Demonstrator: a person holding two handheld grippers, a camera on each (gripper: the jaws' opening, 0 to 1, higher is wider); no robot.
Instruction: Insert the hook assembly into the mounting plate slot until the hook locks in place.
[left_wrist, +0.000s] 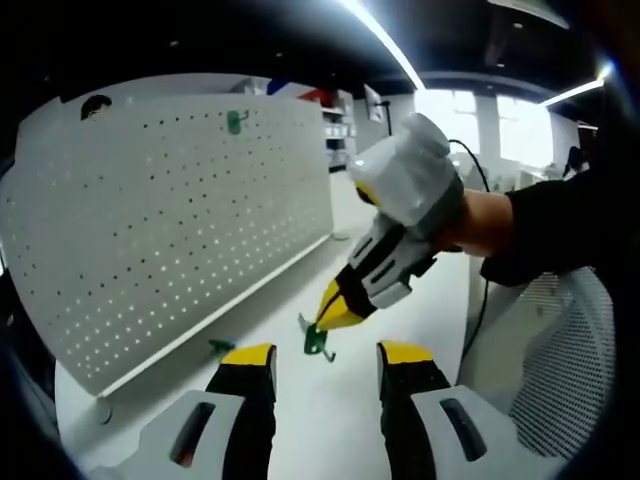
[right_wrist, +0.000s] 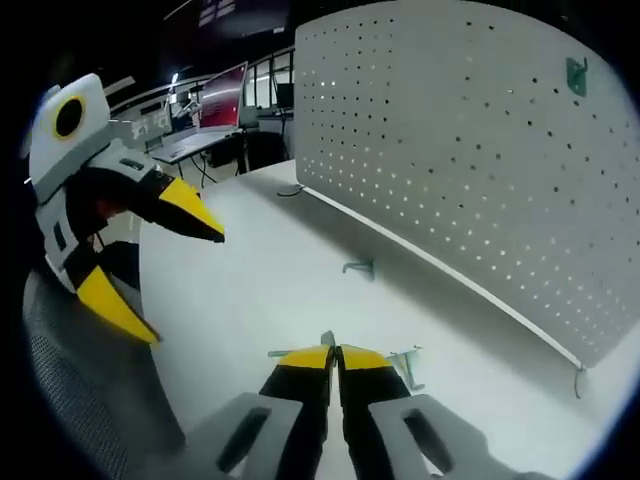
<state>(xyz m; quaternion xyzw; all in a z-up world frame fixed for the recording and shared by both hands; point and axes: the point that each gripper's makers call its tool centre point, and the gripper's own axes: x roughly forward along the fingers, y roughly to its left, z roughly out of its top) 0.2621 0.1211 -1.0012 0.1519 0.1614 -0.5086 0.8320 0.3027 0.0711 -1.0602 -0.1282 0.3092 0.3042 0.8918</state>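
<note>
A green hook (left_wrist: 318, 341) is lying on the white table (left_wrist: 330, 420) before the pegboard (left_wrist: 170, 220), partly hiding under the right gripper (left_wrist: 335, 312), whose jaws are pressing together at it; whether they are gripping it is unclear. The left gripper (left_wrist: 325, 362) is hovering nearby, jaws spreading wide, holding nothing. Another hook (right_wrist: 576, 76) is hanging on the pegboard.

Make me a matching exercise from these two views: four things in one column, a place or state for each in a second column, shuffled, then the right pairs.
Things
1. left gripper
2. right gripper
3. hook on the pegboard
4. loose hook nearer the pegboard's foot

States
A. mounted high on the pegboard
B. lying on the white table, untouched
C. jaws apart, holding nothing
D. jaws closed at a green hook on the table

Pairs: 1-C, 2-D, 3-A, 4-B
</note>
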